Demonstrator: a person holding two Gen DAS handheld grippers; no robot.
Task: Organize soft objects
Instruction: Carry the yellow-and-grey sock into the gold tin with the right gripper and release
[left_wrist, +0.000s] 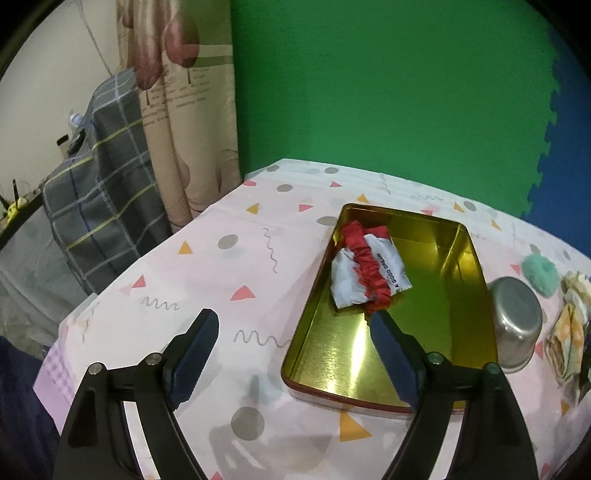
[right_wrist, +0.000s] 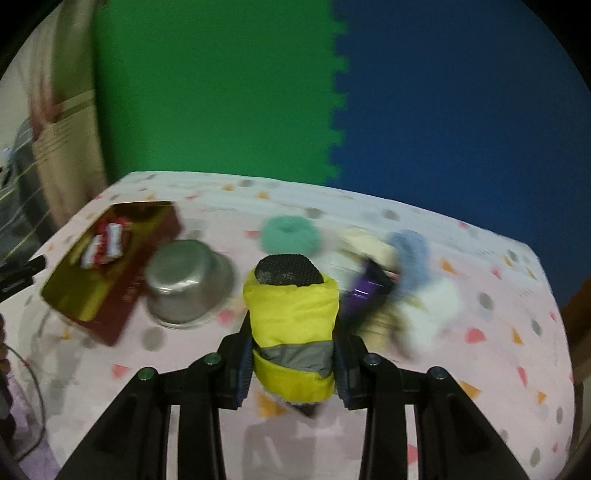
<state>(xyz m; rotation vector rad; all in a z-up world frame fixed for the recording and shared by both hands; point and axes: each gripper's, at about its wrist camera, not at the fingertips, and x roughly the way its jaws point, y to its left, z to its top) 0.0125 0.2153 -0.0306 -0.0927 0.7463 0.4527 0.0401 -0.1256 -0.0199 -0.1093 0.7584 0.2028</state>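
Right wrist view showed the right gripper (right_wrist: 293, 363) clenched on a yellow-and-grey padded slipper (right_wrist: 291, 325). Swung left toward the gold rectangular tin (right_wrist: 79, 295), it risked clipping the steel bowl (right_wrist: 188, 282) between. The left gripper (left_wrist: 293, 356) hung released.

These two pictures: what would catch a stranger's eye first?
Probably the yellow item with a grey band, clamped between the right gripper fingers above the patterned table. Next, the shiny gold tin ahead of the open left gripper, holding a red scrunchie over white cloth.
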